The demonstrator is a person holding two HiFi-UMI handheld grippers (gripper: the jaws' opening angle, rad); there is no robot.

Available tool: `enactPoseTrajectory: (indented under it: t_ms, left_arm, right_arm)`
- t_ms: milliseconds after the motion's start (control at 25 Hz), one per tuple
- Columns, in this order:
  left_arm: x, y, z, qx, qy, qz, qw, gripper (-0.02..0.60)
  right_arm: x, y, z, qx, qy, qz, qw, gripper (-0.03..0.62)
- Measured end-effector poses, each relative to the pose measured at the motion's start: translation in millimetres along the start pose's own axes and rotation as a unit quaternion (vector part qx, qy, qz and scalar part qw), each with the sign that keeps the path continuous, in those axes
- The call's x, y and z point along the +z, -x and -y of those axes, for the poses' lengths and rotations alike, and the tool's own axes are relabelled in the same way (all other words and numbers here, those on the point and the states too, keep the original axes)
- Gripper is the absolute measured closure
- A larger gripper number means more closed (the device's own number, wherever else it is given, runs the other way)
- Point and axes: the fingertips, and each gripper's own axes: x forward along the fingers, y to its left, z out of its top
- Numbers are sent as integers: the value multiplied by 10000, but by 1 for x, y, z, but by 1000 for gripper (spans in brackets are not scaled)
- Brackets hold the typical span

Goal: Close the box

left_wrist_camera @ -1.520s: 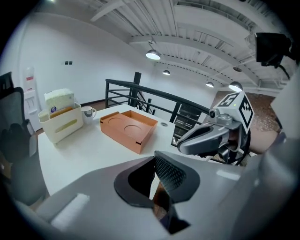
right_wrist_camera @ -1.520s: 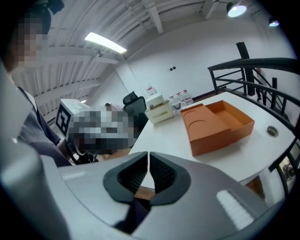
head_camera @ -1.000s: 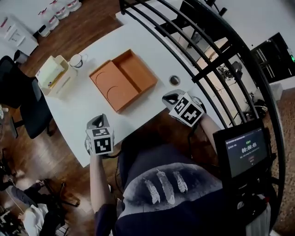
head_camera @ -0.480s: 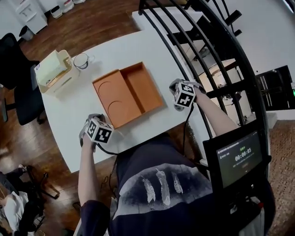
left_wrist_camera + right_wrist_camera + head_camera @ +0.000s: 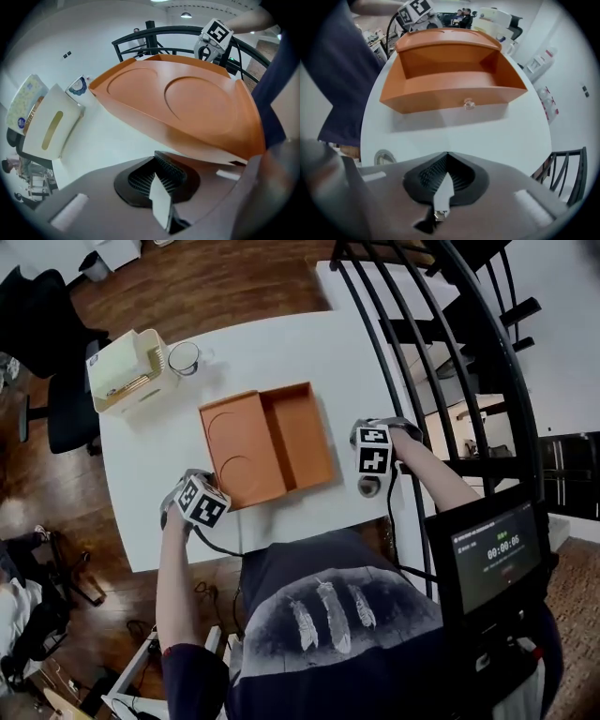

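In the last second I've brought both grippers in from my edge of the table [image 5: 159, 512] to either flank of the box, so the approach is about done and closing can start. Far left, the chair [image 5: 56, 352] is off the table and no concern. The cream organizer [image 5: 125, 371] and the cup [image 5: 185, 357] sit beyond the lid's outer edge, apart from it, with bare white top between. My left gripper [image 5: 202, 495] has its jaws pressed together with nothing in them. It now sits just at the near corner of the lid [image 5: 239, 446], which lies folded flat open to the left of the box [image 5: 302, 432]. In the left gripper view the lid's edge looms right ahead, though I can't tell whether it's touching. The box stands mid-table, its hinge line running away from me. My right gripper [image 5: 367, 439] is also closed and empty. It waits just beside the right wall, facing the small knob [image 5: 468, 103], with open table between. Behind it the black railing [image 5: 441, 352] crowds the table edge, so I judge room is tighter there. The lid's swing path over the box looks free.
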Motion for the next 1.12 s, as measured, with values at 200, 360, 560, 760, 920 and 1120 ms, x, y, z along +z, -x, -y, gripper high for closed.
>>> enactPoseTrajectory:
  t_ms: [200,360,560,760,920,1120]
  left_arm:
    - [-10,-13,-9,-251,-36,-352,9991,566]
    - [1,-2,2,-304,-214,-492,9981,566]
    - [-1,-6,-1,-265,-233,-478,9982,566]
    - [-2,-5,-2,-359,-226,-416,9982,566]
    - [-2,-6,-2,-410,-287,-455,9977,566]
    - [-4,-10,-5,-456,-378,-535,9968,566]
  right_arm:
    - [32,-11,9,385,319,142,9986,589]
    - [49,4,4,499,476,428,9967,589]
    - [71,1,2,611,681,528,9944,589]
    - [76,-1,0,573,751,471,9944,589]
    - [77,-1,1,544,768,407,9947,589]
    - [82,-5,3,508,792,400,9948,589]
